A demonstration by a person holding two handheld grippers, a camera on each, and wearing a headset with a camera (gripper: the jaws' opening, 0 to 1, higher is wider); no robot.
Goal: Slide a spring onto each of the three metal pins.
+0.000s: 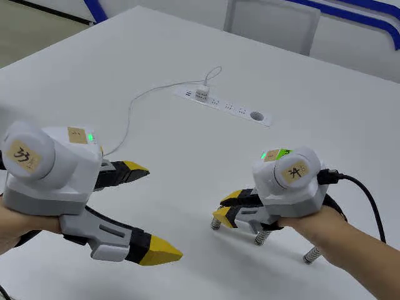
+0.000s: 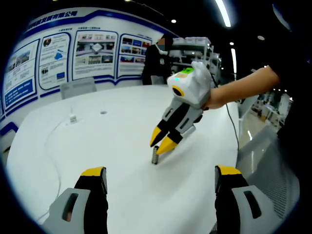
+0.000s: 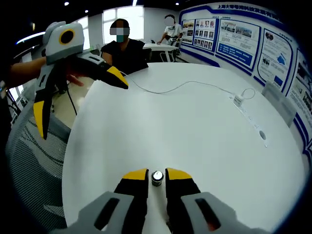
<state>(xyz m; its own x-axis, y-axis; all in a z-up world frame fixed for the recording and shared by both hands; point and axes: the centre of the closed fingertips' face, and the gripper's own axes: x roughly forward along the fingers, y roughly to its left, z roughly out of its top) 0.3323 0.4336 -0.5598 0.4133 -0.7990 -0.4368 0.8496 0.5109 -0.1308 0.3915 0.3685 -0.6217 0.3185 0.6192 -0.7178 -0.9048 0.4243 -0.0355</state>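
Right gripper view: hold right gripper [image 3: 156,175] jaws pinched on pin [image 3: 157,178] centred between them, push straight down; left gripper [image 2: 160,170] jaws wide open, empty

Three pins stand in a row on the tabletop [image 1: 300,87], at its near right. The leftmost pin [image 1: 216,223] is just under the right tool [image 1: 223,208]. The middle pin [image 1: 261,237] and the rightmost pin [image 1: 311,254] lie beside it, to the right. The left tool [image 1: 157,211] is well apart to their left. Behind them lies a power strip [image 1: 225,106], its cable [image 1: 129,122] running left. A chair [image 1: 272,24] stands beyond the far edge.
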